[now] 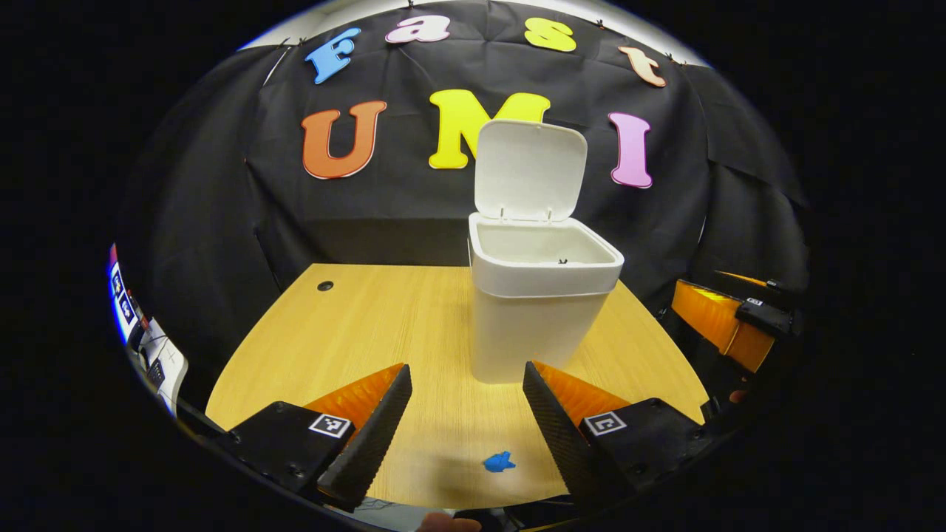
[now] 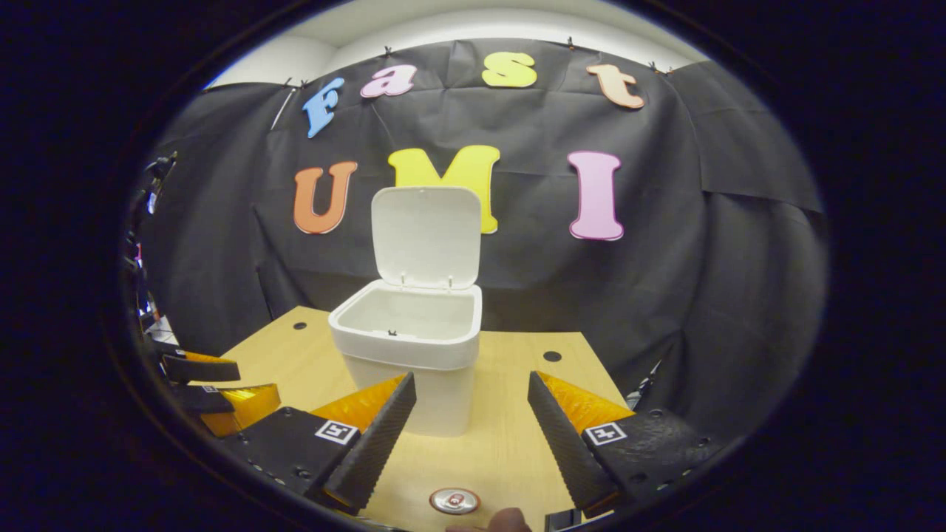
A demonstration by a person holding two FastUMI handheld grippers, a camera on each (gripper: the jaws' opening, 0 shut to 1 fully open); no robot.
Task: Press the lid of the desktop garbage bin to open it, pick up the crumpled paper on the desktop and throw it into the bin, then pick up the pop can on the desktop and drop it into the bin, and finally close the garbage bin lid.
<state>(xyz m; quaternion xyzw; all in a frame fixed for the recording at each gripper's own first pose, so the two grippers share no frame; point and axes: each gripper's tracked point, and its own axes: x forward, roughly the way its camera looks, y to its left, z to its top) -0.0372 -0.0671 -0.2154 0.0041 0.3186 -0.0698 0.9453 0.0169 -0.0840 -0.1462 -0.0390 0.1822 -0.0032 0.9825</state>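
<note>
The pop can (image 2: pixel 454 500) is standing just before the bin (image 2: pixel 414 347), whose lid (image 2: pixel 427 236) is gaping; the empty right gripper (image 2: pixel 471 432), jaws spread, is hovering above it and should be descending squarely; the left gripper (image 1: pixel 465 421) is idling released.

Left gripper view looked fwd from low over the table (image 1: pixel 310 332), facing the bin (image 1: pixel 543 295), which stood near, just right of ctr, w/ its lid (image 1: pixel 530 170) up. Right gripper view sat a bit higher, looking down into the bin (image 2: pixel 410 343) from its right-front, also near, bin just left of ctr. Both views shared the bin, tabletop around it and cloth wall behind. Right gripper (image 1: pixel 728 318) showed right of the bin; left gripper (image 2: pixel 211 388) left of it.
</note>
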